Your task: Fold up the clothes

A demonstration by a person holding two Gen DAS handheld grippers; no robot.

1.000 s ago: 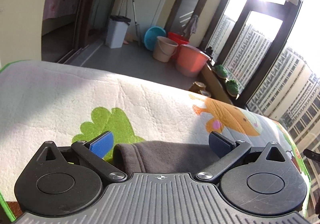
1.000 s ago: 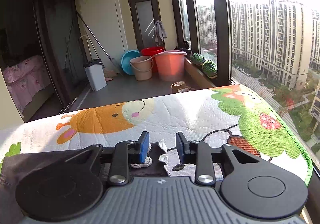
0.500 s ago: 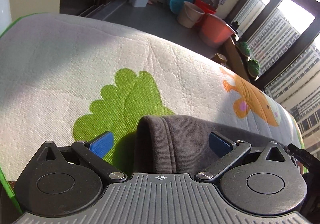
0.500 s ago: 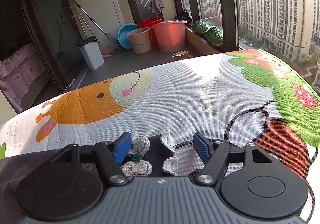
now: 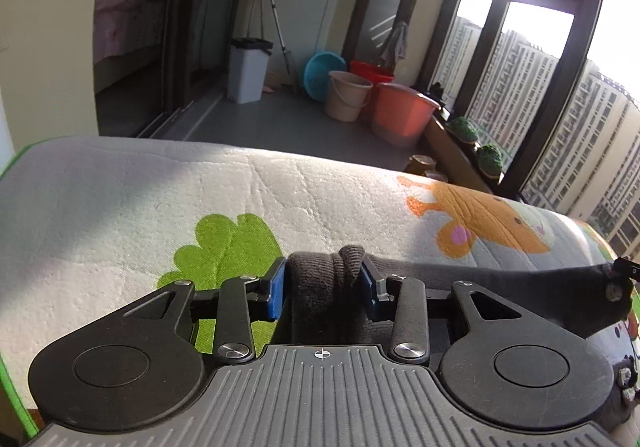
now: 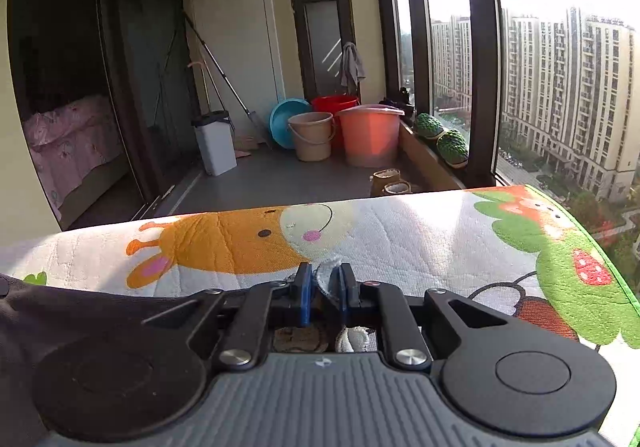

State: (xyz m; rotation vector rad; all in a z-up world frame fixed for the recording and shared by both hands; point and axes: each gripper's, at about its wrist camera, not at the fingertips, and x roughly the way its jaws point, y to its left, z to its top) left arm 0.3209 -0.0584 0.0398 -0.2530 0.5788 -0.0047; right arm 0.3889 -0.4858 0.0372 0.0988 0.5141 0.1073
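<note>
Left wrist view: the dark grey garment (image 5: 500, 279) lies on the cartoon-print mat (image 5: 280, 191), stretched across toward the right edge of the picture. It is a soft knit, light and limp, so I judge it will sag and bunch wherever it is not supported; its thick ribbed hem is the sensible place to take hold. The left hand-held gripper (image 5: 323, 281) has just been closing, and its blue pads now pinch a gathered wad of that ribbed edge between them

Right wrist view: the same garment (image 6: 80, 307) runs off to the left, over the mat (image 6: 420, 235). The right hand-held gripper (image 6: 323, 287) has just been closing too and is nearly shut, with a thin white-trimmed bit of the cloth caught between its pads; more patterned trim shows below, behind the fingers
</note>
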